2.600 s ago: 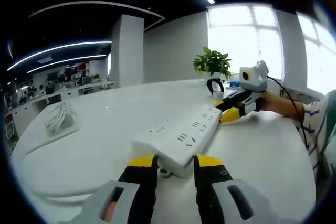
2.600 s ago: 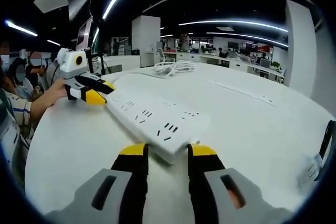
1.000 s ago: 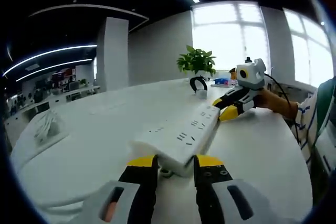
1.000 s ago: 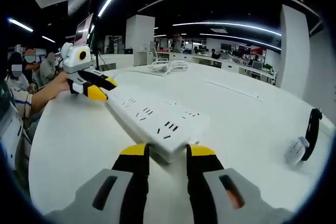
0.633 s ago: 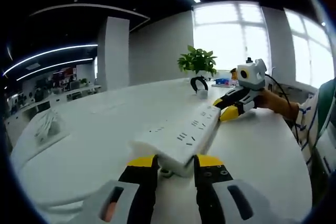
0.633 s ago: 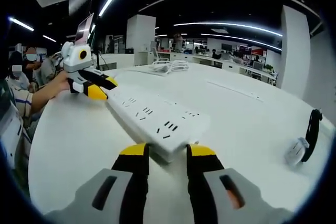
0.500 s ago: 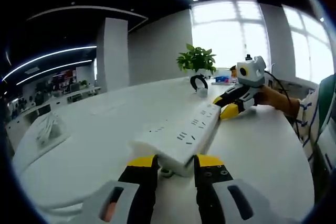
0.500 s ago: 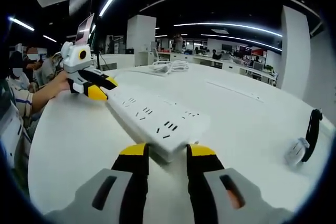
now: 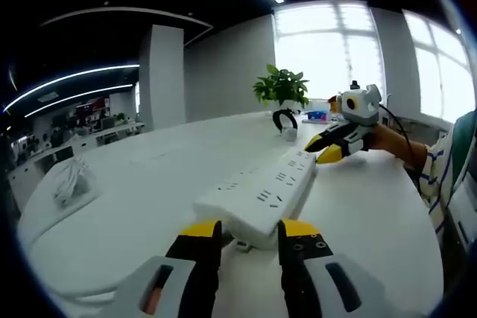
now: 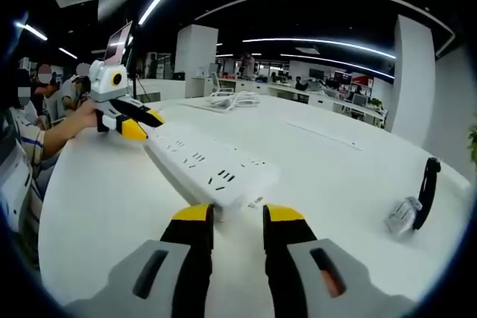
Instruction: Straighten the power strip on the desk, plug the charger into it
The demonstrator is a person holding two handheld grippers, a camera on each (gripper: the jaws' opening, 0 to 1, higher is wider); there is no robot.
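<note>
In the left gripper view, the left tool is rising from the bottom edge with its yellow-tipped black jaws standing apart, released, on either side of the near end of the power strip without clearly pressing on it. The power strip is a long, smooth white plastic bar with rounded corners and rows of dark socket slots, and it is lying flat on the glossy white table, running away toward the upper right. No writing on it is readable. At its far end the right tool is coming in from the right, its yellow tips just beside the strip, carried by a hand in a striped sleeve. Behind it a leafy green plant is standing, and a bundle of white cable is lying at the far left.

In the right gripper view, the right tool is also showing parted, released jaws, with the power strip stretching away from just ahead of them. The left tool is sitting at the strip's far end. Well apart to the right, a small white charger with a black loop is resting on the table
</note>
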